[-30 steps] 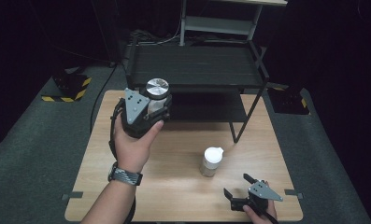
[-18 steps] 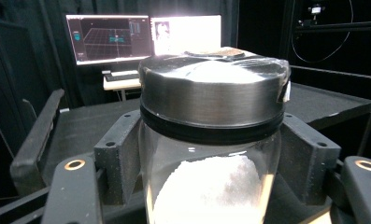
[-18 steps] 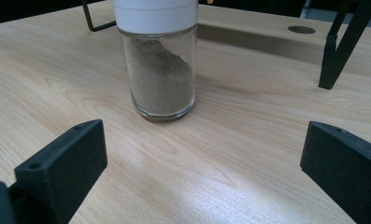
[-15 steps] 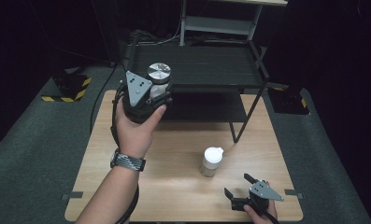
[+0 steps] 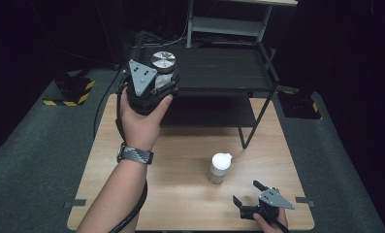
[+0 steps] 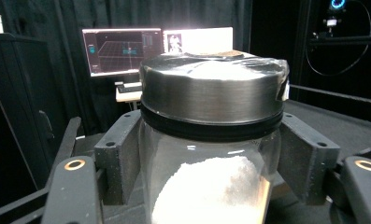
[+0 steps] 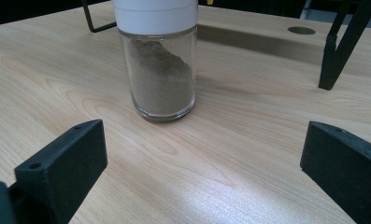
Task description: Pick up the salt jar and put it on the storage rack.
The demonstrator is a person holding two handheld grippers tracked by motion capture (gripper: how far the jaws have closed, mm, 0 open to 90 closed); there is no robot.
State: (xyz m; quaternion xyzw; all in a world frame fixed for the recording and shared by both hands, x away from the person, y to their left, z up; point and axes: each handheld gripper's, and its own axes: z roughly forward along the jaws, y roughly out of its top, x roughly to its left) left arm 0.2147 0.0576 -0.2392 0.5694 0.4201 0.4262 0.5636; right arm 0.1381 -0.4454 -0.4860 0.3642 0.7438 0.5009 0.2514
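Since the earlier frame our left tool (image 5: 157,83) has carried the jar (image 5: 163,63) up and farther from us, so that it now hangs over the near left part of the rack's (image 5: 219,73) top shelf. The right tool has not moved.

At the left, the left tool is clamped on the jar: in the left gripper view both pads (image 6: 120,158) press the glass just under the metal lid (image 6: 213,100), with white powder (image 6: 211,191) inside. We cannot tell whether the jar's base touches the shelf.

Toward the right, the shaker (image 5: 219,167), white-capped and holding brownish powder, stands upright on the desk (image 5: 107,174) in front of the rack. At the near right, our right tool (image 5: 254,200) rests on the desk with its jaws wide apart and nothing between them, the shaker (image 7: 157,60) standing ahead of it.

We judge the work about half done: the jar is lifted and nearly placed; what remains is setting it down, releasing it, and probably moving the shaker.
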